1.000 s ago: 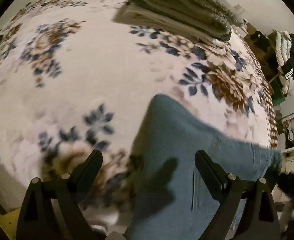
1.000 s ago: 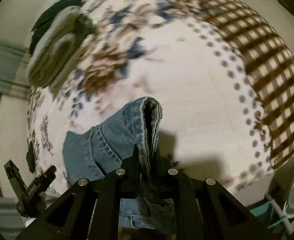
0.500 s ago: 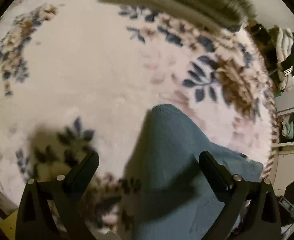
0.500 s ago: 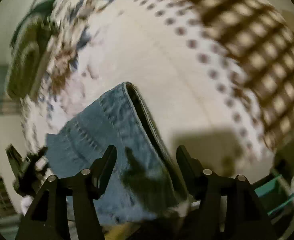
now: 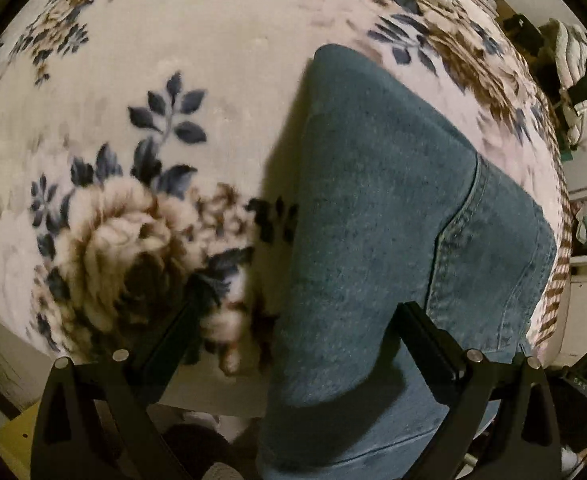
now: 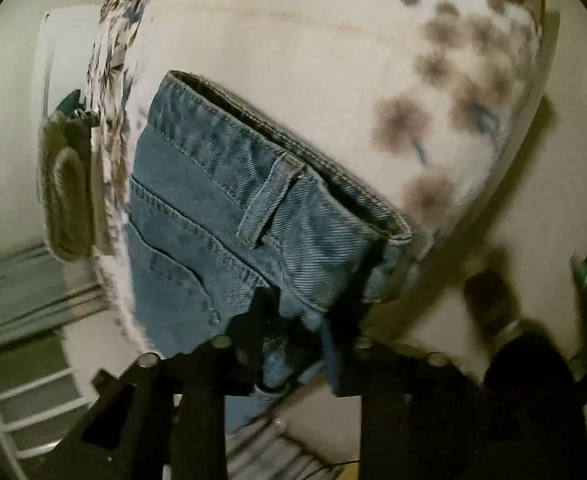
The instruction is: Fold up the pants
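— Spread under everything is a cream fleece blanket printed with brown roses and dark blue leaves (image 5: 145, 184); its far border turns to brown dots and checks in the right wrist view. What lies on it?

— One pair of faded blue denim pants (image 5: 373, 240), folded along its length. From the left wrist view a rounded folded end points up the blanket, a stitched seam runs down the right part, and the near end hangs over the blanket's near edge.

— And the waist?

— The right wrist view shows the waistband with a belt loop (image 6: 271, 200) and the dark opening along its upper edge.

— How does the left gripper (image 5: 293, 320) stand?

— Released, its two black fingers spread wide. One finger is over the rose print, the other over the denim, and neither pad presses on cloth.

— The right gripper (image 6: 297, 316)?

— Its jaws are closing, nearly together, with a bunch of denim below the waistband between them. The picture is blurred, yet the cloth gathers tightly between the black fingers.

— Anything else?

— A folded olive-grey towel stack (image 6: 67, 196) lies at the blanket's far end, well apart from the pants.
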`<state>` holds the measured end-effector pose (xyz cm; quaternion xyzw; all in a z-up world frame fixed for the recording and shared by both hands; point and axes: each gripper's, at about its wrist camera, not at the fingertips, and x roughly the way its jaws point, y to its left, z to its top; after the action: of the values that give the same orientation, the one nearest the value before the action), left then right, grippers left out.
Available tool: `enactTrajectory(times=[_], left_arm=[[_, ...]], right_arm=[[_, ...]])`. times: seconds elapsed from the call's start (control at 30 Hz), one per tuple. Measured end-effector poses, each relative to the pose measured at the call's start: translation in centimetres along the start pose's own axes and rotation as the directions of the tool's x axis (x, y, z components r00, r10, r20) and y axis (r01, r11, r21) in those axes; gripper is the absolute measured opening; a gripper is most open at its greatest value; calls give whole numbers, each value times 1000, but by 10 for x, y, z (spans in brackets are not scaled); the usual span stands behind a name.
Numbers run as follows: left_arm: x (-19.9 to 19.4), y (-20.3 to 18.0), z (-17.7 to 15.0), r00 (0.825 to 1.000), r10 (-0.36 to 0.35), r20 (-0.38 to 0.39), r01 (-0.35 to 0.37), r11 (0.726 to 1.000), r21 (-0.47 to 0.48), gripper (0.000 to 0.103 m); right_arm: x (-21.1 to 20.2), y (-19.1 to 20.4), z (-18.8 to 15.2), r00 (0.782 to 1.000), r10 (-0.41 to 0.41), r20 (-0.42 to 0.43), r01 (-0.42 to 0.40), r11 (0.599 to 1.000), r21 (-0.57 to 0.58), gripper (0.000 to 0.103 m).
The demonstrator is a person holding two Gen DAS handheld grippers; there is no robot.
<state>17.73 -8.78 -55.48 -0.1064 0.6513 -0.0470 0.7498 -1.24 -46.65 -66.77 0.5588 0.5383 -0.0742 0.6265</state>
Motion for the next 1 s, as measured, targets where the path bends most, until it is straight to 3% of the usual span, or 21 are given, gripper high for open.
enactTrajectory(times=[0.07,0.2,0.3,0.37,0.4,0.5,0.53,0.63,0.73,0.87,0.93,1.0], left_arm=[[0,-5,-1,1000,19,-6,-19,999,33,103],[0,-23,-2,997,83,7,-83,992,100,103],[3,-31,-2,996,89,9,-89,990,109,103],[6,-34,-2,997,74,4,-74,993,97,103],[7,-33,-3,998,69,3,-69,993,92,103],[13,-37,-8,999,54,1,-54,995,80,103],[13,-37,-10,999,50,0,-50,996,79,103],[14,-32,-15,999,39,-6,-38,996,77,103],[13,-27,-14,999,29,-14,-28,997,76,103],[21,-14,-11,1000,-5,-25,6,998,57,103],[24,-7,-10,999,-30,-28,31,999,41,103],[28,-1,-11,998,-60,-35,61,998,28,103]], right_arm=[[-1,0,-2,996,-89,12,90,995,-48,13],[7,4,-1,994,-103,-22,101,993,-64,13],[1,7,5,994,-92,-54,87,993,-86,20],[-1,9,6,994,-70,-78,65,995,-76,38],[-1,12,6,995,-63,-79,57,995,-80,56],[3,18,3,994,-5,-111,-7,994,-110,62],[9,20,-1,992,10,-125,-24,994,-111,73],[29,21,-10,984,46,-174,-65,992,-106,89],[52,22,-19,974,83,-210,-105,990,-96,90],[64,29,-25,989,79,-125,-91,991,-94,89],[59,28,-31,993,82,-90,-90,992,-86,73],[56,25,-34,989,121,-84,-126,990,-64,68]])
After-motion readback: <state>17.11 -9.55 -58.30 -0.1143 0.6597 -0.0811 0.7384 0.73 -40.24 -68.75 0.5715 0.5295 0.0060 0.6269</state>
